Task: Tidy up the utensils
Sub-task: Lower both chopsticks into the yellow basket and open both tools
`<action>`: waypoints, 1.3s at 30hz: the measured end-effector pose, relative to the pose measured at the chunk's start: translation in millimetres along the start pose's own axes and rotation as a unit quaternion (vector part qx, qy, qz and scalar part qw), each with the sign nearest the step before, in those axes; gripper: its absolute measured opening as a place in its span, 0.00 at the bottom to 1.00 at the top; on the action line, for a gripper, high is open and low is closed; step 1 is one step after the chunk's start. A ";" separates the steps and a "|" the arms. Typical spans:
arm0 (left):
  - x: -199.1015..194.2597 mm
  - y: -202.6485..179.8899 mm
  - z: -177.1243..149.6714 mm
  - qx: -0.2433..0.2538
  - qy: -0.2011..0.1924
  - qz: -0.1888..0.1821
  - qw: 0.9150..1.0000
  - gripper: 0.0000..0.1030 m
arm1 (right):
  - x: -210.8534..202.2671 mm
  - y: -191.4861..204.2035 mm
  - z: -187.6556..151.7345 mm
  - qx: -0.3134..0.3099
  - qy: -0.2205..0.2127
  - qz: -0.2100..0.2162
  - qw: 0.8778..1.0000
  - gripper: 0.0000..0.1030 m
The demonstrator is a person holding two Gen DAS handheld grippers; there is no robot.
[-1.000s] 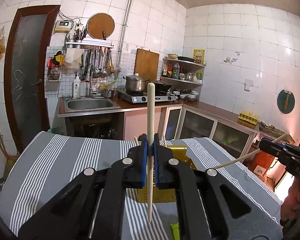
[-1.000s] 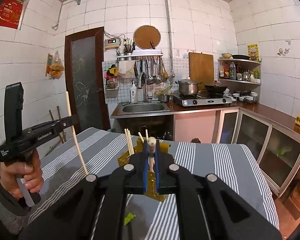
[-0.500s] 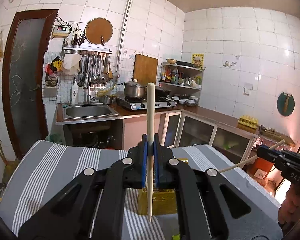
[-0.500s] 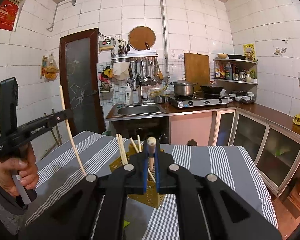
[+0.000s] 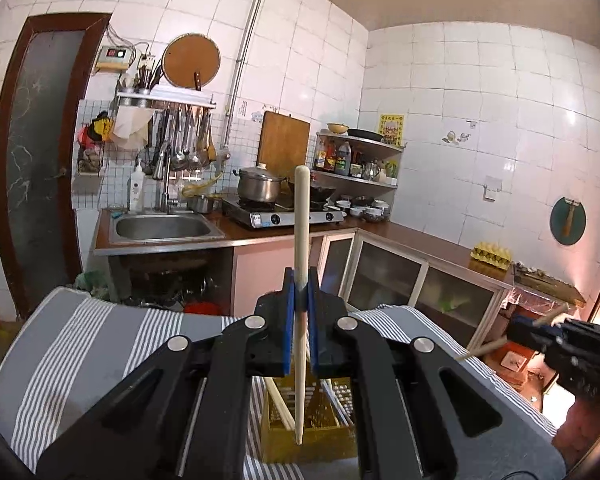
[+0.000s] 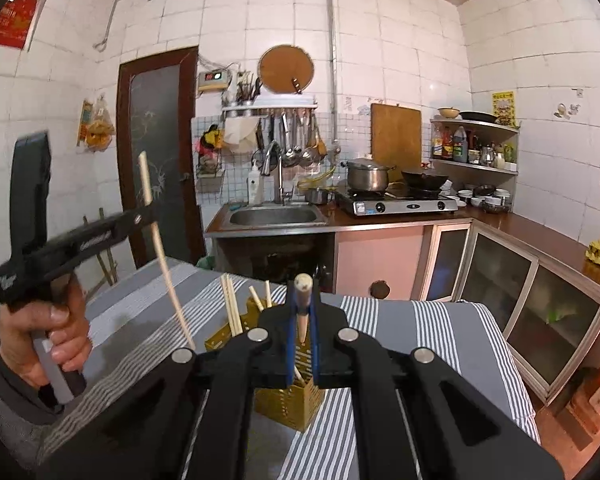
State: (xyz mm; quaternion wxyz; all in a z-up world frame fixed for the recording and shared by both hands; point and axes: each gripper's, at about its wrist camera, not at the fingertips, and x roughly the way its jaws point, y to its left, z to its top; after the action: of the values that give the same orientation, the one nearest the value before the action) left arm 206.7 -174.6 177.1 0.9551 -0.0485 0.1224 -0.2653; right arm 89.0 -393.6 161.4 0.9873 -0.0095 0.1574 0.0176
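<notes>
Left gripper has one chopstick pinched between its blue pads, standing close to upright. Its tip hangs just over the yellow utensil holder, which sits directly below and ahead of my fingers. More chopsticks already stand in that holder, leaning to the left.

Right gripper is clenched on a second chopstick, seen almost end-on from its own camera. From the left wrist view this one lies slanted and well off to the right of the holder.

The holder rests on a table covered in grey cloth with white stripes. Beyond it I see a tiled kitchen: steel sink, gas stove carrying a lidded pot and a dark wok, ladles hanging from a wall rack, a wooden cutting board leaning on the tiles, a corner shelf of bottles, and a dark door on the left. A hand grips the left tool's handle.

Both grippers are closed tight, each on its own chopstick.
</notes>
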 end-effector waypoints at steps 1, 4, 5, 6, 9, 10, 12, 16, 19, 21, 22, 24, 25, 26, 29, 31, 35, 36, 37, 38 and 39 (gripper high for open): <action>2.7 -0.7 0.7 0.003 -0.003 0.000 1.000 0.04 | 2.6 0.8 -0.3 -0.001 0.005 0.003 1.000 0.05; 13.0 -2.0 2.4 0.004 -0.006 -0.003 1.000 0.04 | 11.3 2.3 0.1 -0.007 0.015 0.003 1.000 0.05; 17.0 -2.0 3.3 0.005 -0.006 -0.002 1.000 0.04 | 15.1 2.1 -0.2 -0.007 0.020 0.004 1.000 0.05; 20.6 -1.8 3.0 0.004 -0.005 -0.002 1.000 0.04 | 17.4 2.3 -0.8 -0.008 0.022 0.004 1.000 0.05; 33.2 0.6 -0.3 0.003 -0.001 0.004 1.000 0.04 | 26.4 4.6 -2.0 -0.014 0.034 0.005 0.999 0.05; 38.1 1.7 -2.2 0.002 0.003 0.007 1.000 0.04 | 28.6 4.8 -2.2 -0.014 0.037 0.006 0.999 0.05; 45.2 4.2 -6.9 0.000 0.009 0.009 1.000 0.04 | 33.9 6.3 -3.3 -0.017 0.044 0.008 0.999 0.05; 59.6 9.2 -16.1 -0.006 0.022 0.015 1.000 0.04 | 44.1 7.1 -4.4 -0.020 0.061 0.006 0.998 0.05; 66.8 12.4 -20.1 -0.011 0.023 0.015 1.000 0.04 | 52.7 8.8 -6.4 -0.023 0.073 0.007 0.997 0.05; 73.9 13.3 -23.8 -0.010 0.023 0.017 1.000 0.04 | 61.3 10.4 -6.7 -0.022 0.079 0.009 0.997 0.05; 77.1 13.7 -26.2 -0.011 0.025 0.017 0.999 0.04 | 64.5 10.8 -6.7 -0.020 0.081 0.011 0.996 0.05; 85.2 14.4 -30.6 -0.011 0.034 0.017 0.999 0.04 | 72.3 11.5 -7.3 -0.013 0.083 0.017 0.996 0.05; 87.9 14.4 -32.7 -0.012 0.039 0.017 0.999 0.04 | 73.9 11.7 -7.5 -0.011 0.082 0.018 0.996 0.06; 90.5 15.7 -35.2 -0.016 0.045 0.017 0.999 0.04 | 76.4 11.7 -7.1 -0.007 0.080 0.019 0.997 0.06; 92.6 18.8 -41.1 -0.021 0.057 0.022 0.998 0.39 | 74.6 8.8 -4.8 0.009 0.067 0.025 0.997 0.25; 88.6 23.4 -41.7 -0.037 0.055 0.021 0.998 0.50 | 67.9 7.4 -1.4 0.015 0.044 0.024 0.999 0.48; 80.6 26.5 -40.2 -0.032 0.058 0.034 0.997 0.50 | 56.0 4.3 2.3 0.017 0.020 0.012 1.000 0.48; 77.0 29.2 -39.7 -0.034 0.059 0.035 0.997 0.50 | 53.5 2.0 2.1 0.020 0.018 0.011 1.000 0.48; 73.9 31.1 -39.6 -0.035 0.059 0.035 0.997 0.50 | 50.9 -0.1 0.8 0.021 0.018 0.010 1.000 0.48; 69.7 33.3 -40.3 -0.036 0.058 0.038 0.997 0.50 | 46.6 -3.6 -1.3 0.025 0.016 0.007 1.000 0.48; 62.9 37.0 -41.2 -0.036 0.058 0.044 0.997 0.51 | 43.6 -6.5 -2.7 0.027 0.016 0.005 0.999 0.48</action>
State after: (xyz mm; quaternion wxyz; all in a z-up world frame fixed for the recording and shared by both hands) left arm 266.5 -176.7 118.5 0.9548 -0.0625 0.1887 -0.2211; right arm 129.8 -398.9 145.4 0.9844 0.0175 0.1741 0.0180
